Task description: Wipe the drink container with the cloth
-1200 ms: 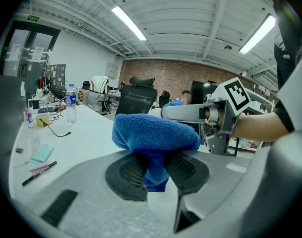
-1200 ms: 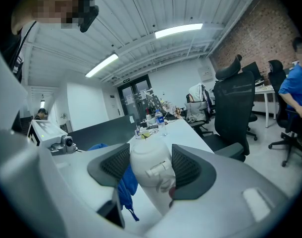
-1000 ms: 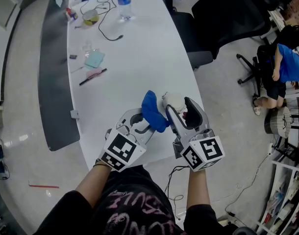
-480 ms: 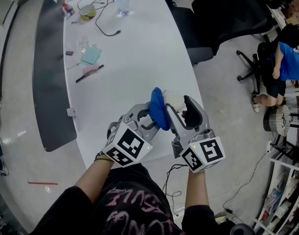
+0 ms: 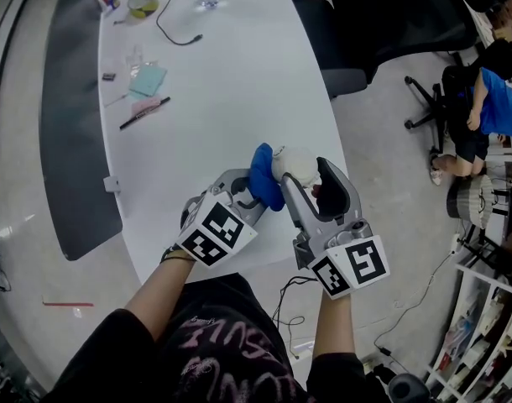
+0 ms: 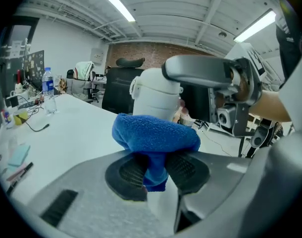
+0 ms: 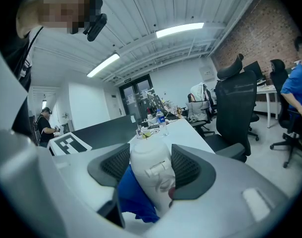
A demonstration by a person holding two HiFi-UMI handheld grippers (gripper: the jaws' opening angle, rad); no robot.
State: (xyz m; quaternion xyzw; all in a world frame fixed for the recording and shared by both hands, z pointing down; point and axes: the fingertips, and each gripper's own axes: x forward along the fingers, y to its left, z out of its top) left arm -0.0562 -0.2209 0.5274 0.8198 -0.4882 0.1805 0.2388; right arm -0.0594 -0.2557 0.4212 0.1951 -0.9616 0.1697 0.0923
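Blue cloth (image 6: 156, 133) was pinched in the left gripper (image 6: 157, 168). Its jaws were nearly together on a folded tail, w/ the rest bunched ahead of the pads as a soft wad, prob. so fabric rather than the jaws met the surface. That wad sat pressed against the near side of the white drink container (image 6: 155, 95), low on its body, which looked roughly upright. The container was over the near edge of the white table (image 5: 214, 82); couldn't tell if its base touched. The right gripper (image 7: 152, 166) had its jaws spread to the body's width and clamped on both sides, container btwn the pads, likely to hold it steady vs. the rubbing. In the right gripper view the cloth lay at the container's left, just beside the left pad.
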